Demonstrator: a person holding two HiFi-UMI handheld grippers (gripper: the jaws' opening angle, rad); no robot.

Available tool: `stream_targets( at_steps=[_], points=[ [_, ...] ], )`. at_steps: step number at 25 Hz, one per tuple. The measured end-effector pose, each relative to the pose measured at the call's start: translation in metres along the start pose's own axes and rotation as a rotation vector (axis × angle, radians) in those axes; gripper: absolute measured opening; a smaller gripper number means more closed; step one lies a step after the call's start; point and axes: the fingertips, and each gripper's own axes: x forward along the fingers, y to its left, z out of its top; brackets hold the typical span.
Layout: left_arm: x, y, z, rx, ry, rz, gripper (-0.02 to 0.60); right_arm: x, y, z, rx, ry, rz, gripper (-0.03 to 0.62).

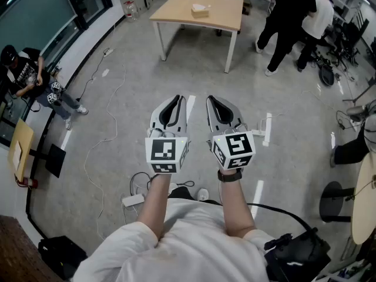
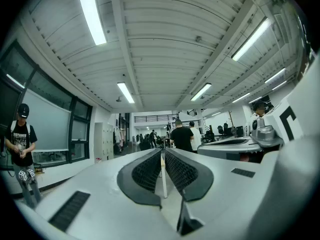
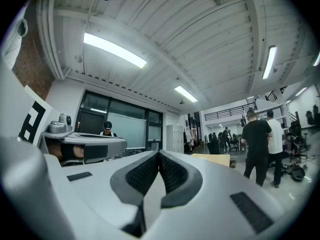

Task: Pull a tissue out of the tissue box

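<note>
1. Grey-white plastic makes up two grippers, held side by side and level in front of the person's chest: the left gripper (image 1: pixel 175 100) and the right gripper (image 1: pixel 214 100). Each carries one cube with black-and-white square markers.
2. Each gripper has two curved fingers (image 2: pixel 145 171) lined with black pads of a fine dotted texture. In the left gripper view the fingers are pressed together at the tips with nothing between them. The right gripper view shows the same: tips meeting, nothing pinched.
3. Below and ahead lies the smooth grey floor (image 1: pixel 135 75). Thin white cables trail across it, and one white power strip (image 1: pixel 133 200) sits near the person's feet.
4. Further on stands one counter (image 1: pixel 223 13), with a pale wood top, rounded corners and white legs.
5. One tissue box (image 1: pixel 200 9), small, pale and rectangular, rests on that counter toward its far edge. It is well apart from both pairs of fingers, straight ahead of them across open floor.
6. Two people stand to the right of the counter, and a third stands at the left by the dark windows.
</note>
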Motion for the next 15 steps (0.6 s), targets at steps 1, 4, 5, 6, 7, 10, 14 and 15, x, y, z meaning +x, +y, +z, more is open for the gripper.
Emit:
stream_targets(
  at_steps=[1, 4, 5, 6, 7, 10, 14, 15],
  points=[
    [0.001, 0.002, 0.001, -0.006, 0.000, 0.004, 0.028, 0.000, -0.002, 0.003, -0.007, -0.004, -0.003, 0.003],
    [0.005, 0.009, -0.003, -0.017, 0.010, 0.010, 0.028, 0.005, -0.008, 0.001, -0.009, 0.001, -0.016, 0.003],
    [0.008, 0.012, -0.008, -0.020, 0.016, 0.008, 0.028, 0.009, -0.011, -0.005, 0.004, 0.012, -0.020, 0.003],
    [0.011, 0.015, -0.012, -0.024, 0.021, 0.003, 0.028, 0.016, -0.013, -0.013, 0.025, 0.031, -0.023, 0.003],
    [0.016, 0.019, -0.016, -0.029, 0.022, -0.004, 0.028, 0.023, -0.014, -0.022, 0.045, 0.056, -0.024, 0.003],
    [0.033, 0.032, -0.022, -0.052, 0.010, -0.026, 0.028, 0.043, -0.016, -0.041, 0.060, 0.123, -0.020, 0.003],
    [0.055, 0.048, -0.024, -0.081, 0.003, -0.053, 0.028, 0.068, -0.019, -0.036, 0.039, 0.127, -0.019, 0.003],
    [0.061, 0.054, -0.024, -0.079, 0.005, -0.057, 0.028, 0.077, -0.019, -0.033, 0.038, 0.121, -0.023, 0.003]
  ],
)
